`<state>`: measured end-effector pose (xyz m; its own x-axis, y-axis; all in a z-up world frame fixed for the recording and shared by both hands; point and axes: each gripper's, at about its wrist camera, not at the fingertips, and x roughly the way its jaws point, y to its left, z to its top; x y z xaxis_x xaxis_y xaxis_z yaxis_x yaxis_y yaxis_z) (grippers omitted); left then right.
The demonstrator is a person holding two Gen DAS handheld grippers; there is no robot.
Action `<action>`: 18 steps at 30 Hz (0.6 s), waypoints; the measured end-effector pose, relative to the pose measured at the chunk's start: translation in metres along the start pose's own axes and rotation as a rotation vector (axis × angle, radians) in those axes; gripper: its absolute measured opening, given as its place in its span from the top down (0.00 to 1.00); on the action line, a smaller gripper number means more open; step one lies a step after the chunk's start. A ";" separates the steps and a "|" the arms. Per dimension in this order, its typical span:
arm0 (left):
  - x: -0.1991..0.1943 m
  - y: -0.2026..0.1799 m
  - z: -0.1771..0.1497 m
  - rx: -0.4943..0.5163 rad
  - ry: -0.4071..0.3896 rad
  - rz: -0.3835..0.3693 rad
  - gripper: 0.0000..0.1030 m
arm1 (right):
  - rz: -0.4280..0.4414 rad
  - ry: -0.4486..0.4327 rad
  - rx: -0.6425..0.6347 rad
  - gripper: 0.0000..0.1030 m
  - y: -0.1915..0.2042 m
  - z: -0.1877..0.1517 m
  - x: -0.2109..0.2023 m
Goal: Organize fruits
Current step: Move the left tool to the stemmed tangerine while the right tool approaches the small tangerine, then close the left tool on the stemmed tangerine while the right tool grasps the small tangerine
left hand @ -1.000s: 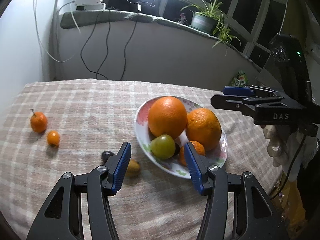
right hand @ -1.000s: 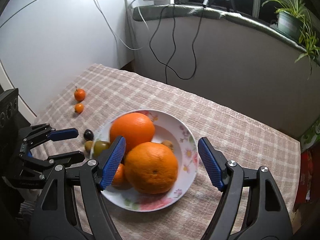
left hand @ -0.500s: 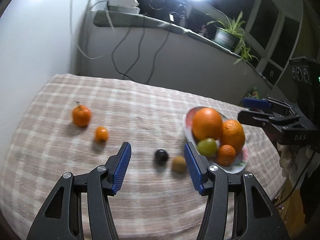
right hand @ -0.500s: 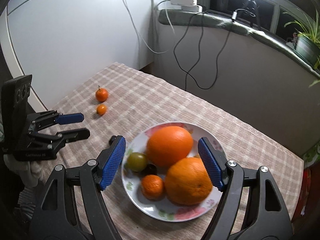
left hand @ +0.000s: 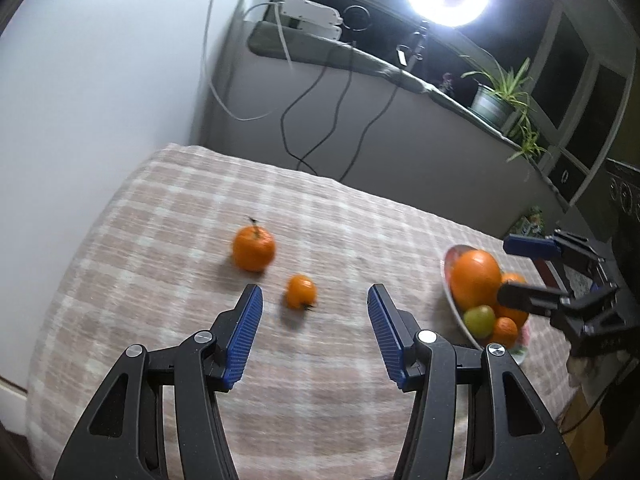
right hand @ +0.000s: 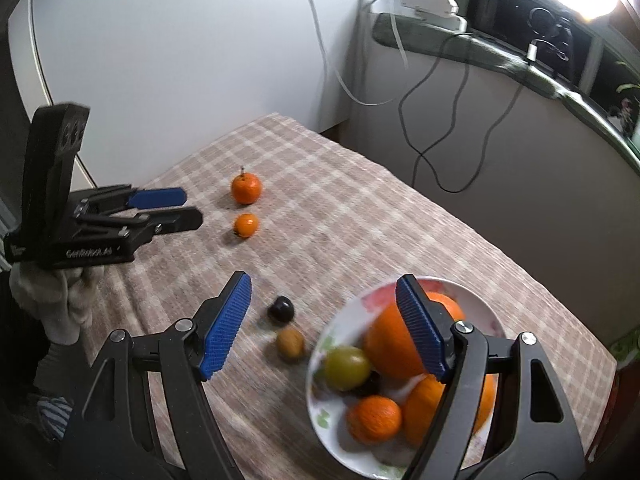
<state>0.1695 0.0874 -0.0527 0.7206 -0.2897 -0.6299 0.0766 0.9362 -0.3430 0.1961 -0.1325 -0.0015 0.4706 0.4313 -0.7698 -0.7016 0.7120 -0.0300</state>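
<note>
Two grippers spread wide over a checked cloth (left hand: 168, 216) scattered with fruit

The plate (right hand: 340, 320) of oranges fills the right wrist view's lower right, partly behind the empty, released right gripper (right hand: 324, 324). A stemmed tangerine (left hand: 253, 248) lies mid-frame in the left wrist view; the small tangerine (left hand: 301, 291) sits just ahead of the released, empty left gripper (left hand: 315, 330), between its fingertips. A brown fruit (right hand: 290, 343) and dark fruit (right hand: 281, 308) lie just left of the plate.
</note>
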 end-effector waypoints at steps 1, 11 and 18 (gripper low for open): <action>0.002 0.004 0.002 -0.005 0.002 0.004 0.47 | 0.004 0.004 -0.007 0.25 0.004 0.002 0.004; 0.024 0.032 0.021 -0.021 0.015 0.032 0.49 | 0.016 0.049 -0.123 0.25 0.049 0.021 0.042; 0.044 0.041 0.023 -0.026 0.041 0.020 0.53 | 0.028 0.093 -0.184 0.25 0.077 0.029 0.071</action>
<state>0.2199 0.1178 -0.0783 0.6926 -0.2795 -0.6650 0.0445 0.9367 -0.3473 0.1915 -0.0309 -0.0397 0.4038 0.3908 -0.8272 -0.8037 0.5836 -0.1165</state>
